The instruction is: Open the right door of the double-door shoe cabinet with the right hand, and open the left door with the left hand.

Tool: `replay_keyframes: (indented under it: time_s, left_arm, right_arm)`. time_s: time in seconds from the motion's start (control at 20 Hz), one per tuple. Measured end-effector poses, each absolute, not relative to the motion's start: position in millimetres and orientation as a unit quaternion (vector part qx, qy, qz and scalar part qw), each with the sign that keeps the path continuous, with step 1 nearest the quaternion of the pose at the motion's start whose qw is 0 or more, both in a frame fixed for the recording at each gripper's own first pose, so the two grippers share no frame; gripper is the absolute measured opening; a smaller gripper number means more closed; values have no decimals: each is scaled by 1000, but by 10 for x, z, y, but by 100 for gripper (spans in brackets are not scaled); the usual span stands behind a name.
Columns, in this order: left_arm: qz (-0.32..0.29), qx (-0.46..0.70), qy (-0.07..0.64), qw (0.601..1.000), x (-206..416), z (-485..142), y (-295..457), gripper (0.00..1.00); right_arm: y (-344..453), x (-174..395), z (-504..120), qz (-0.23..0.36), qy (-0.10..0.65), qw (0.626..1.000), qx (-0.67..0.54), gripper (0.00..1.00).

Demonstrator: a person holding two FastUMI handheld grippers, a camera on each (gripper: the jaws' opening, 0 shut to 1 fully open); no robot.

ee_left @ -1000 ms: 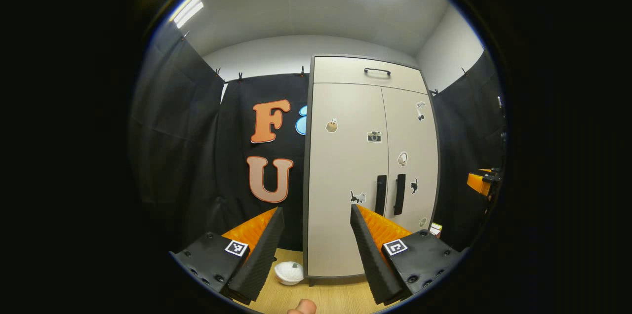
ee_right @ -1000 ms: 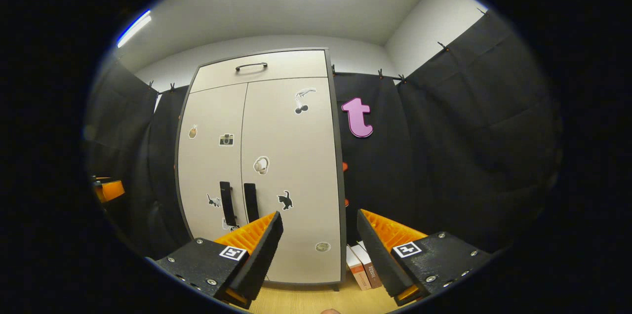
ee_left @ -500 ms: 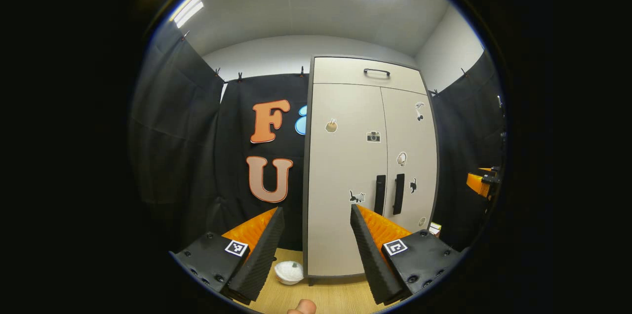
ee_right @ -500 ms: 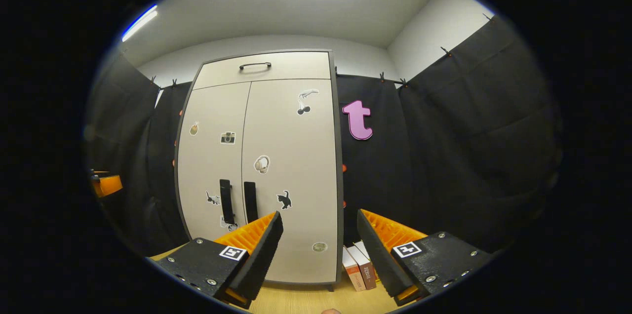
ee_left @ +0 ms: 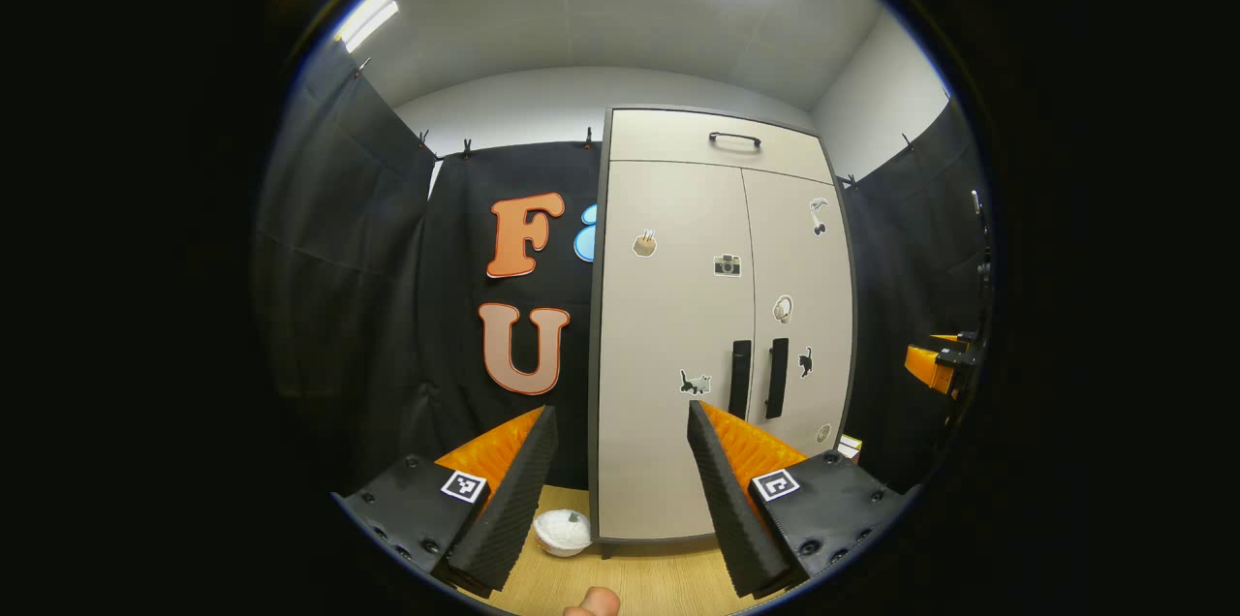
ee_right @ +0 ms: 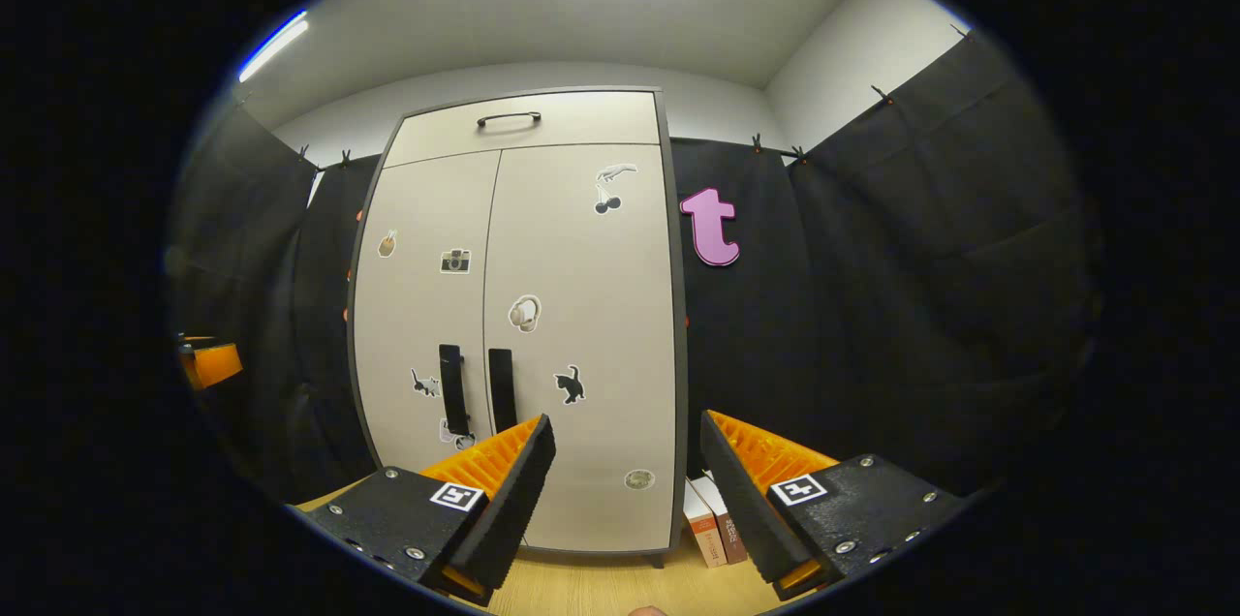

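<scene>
A tall beige shoe cabinet (ee_left: 678, 306) (ee_right: 572, 306) with stickers stands on the wood floor, both doors closed. Two black vertical handles sit side by side near the middle seam: the left door's handle (ee_left: 740, 379) (ee_right: 451, 388) and the right door's handle (ee_left: 776, 378) (ee_right: 502, 390). My left gripper (ee_left: 620, 437) is open, well short of the cabinet, aimed at the left door's outer part. My right gripper (ee_right: 625, 446) is open too, some way back, facing the right door's lower right. The other gripper shows far off as an orange piece (ee_left: 932, 366) (ee_right: 213, 362).
A drawer with a black handle (ee_left: 734, 138) (ee_right: 508, 119) tops the cabinet. A white bowl (ee_left: 563, 531) lies on the floor left of the cabinet. Some books or boxes (ee_right: 714, 524) stand at its right foot. Black cloth walls close in both sides.
The right gripper view has drifted closer and the cabinet looks a little larger. In the left gripper view the cabinet has shifted slightly left and up. Both grippers stay open.
</scene>
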State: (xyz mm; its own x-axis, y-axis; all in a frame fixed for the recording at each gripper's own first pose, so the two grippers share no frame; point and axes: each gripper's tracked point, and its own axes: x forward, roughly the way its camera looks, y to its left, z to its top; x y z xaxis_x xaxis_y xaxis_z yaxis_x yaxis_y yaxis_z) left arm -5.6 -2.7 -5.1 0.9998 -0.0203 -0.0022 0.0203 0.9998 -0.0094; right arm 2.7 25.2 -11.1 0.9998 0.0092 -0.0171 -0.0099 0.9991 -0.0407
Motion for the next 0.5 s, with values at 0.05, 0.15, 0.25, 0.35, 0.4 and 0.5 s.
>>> replay_keyframes:
  time_s: [0.05, 0.15, 0.25, 0.35, 0.4, 0.5]
  left_arm:
    - [-10, -5, 1, 1000, -62, -64, -22, 81]
    - [-12, -4, 4, 1000, -64, -86, -14, 81]
    - [-16, -4, 3, 1000, -62, -101, 9, 81]
    - [-10, -7, 3, 1000, -62, -123, 80, 81]
    - [-9, -9, 4, 1000, -51, -130, 105, 81]
    - [-2, -5, 4, 1000, -26, -160, 181, 81]
  right_arm:
    - [296, 48, -131, 7, 10, 1000, -21, 92]
    - [416, 99, -193, 14, 17, 999, -23, 92]
    - [580, 150, -254, 30, 24, 999, -22, 92]
    - [726, 220, -294, 38, 26, 999, -23, 92]
    - [784, 272, -312, 37, 26, 999, -25, 92]
    - [906, 384, -369, 38, 32, 998, -31, 92]
